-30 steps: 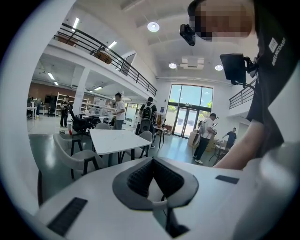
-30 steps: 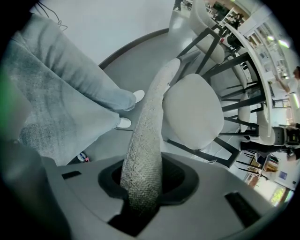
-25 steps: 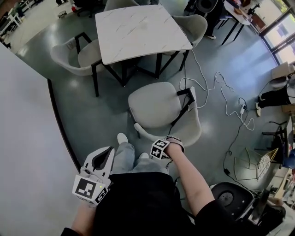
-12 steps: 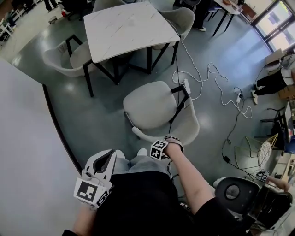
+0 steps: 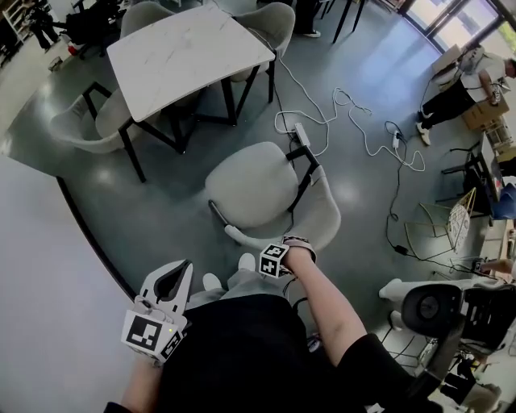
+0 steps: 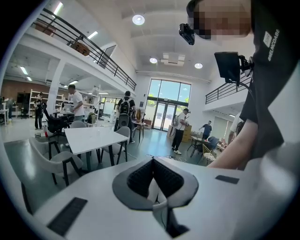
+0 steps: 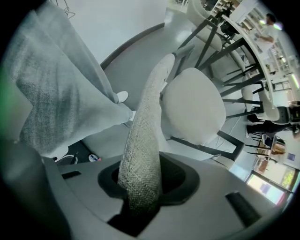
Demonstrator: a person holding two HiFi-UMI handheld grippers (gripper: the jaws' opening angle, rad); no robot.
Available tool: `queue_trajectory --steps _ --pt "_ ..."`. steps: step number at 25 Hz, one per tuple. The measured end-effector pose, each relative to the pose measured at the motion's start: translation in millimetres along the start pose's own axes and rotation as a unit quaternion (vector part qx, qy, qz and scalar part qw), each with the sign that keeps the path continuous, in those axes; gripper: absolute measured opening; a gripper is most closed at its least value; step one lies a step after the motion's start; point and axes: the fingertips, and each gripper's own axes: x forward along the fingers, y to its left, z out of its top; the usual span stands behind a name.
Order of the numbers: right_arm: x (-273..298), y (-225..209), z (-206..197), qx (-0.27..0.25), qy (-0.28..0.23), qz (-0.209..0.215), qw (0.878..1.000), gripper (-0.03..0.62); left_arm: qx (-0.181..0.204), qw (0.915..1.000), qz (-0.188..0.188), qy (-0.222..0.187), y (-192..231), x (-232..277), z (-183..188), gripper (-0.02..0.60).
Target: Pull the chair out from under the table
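The pale grey chair stands on the floor apart from the white marble table, with its back towards me. My right gripper points steeply down and is shut on the top edge of the chair's backrest; the woven fabric runs up between its jaws, with the seat beyond. My left gripper hangs at my left side, away from the chair. It is shut with nothing in it and faces the table.
Other grey chairs stay tucked at the table. White cables and a power strip lie on the floor right of the chair. A curved white wall runs along my left. A wheeled device stands at lower right, people further off.
The gap between the chair and the table has widened as my right gripper drew the backrest towards me. The view has swung, and the left gripper barely shifted.
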Motion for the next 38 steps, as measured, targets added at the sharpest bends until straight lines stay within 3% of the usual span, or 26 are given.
queue_trajectory --steps 10,22,38 --pt "2 18 -11 0.034 0.0 0.009 0.999 0.118 0.015 0.9987 -0.047 0.011 -16 23 1 -0.002" --pt "10 48 -49 0.035 0.005 0.02 0.999 0.129 0.018 0.9959 -0.087 0.018 -26 56 7 -0.002" --pt "14 47 -71 0.056 0.008 0.034 0.998 0.143 0.024 0.9922 -0.115 0.04 -41 74 3 -0.002"
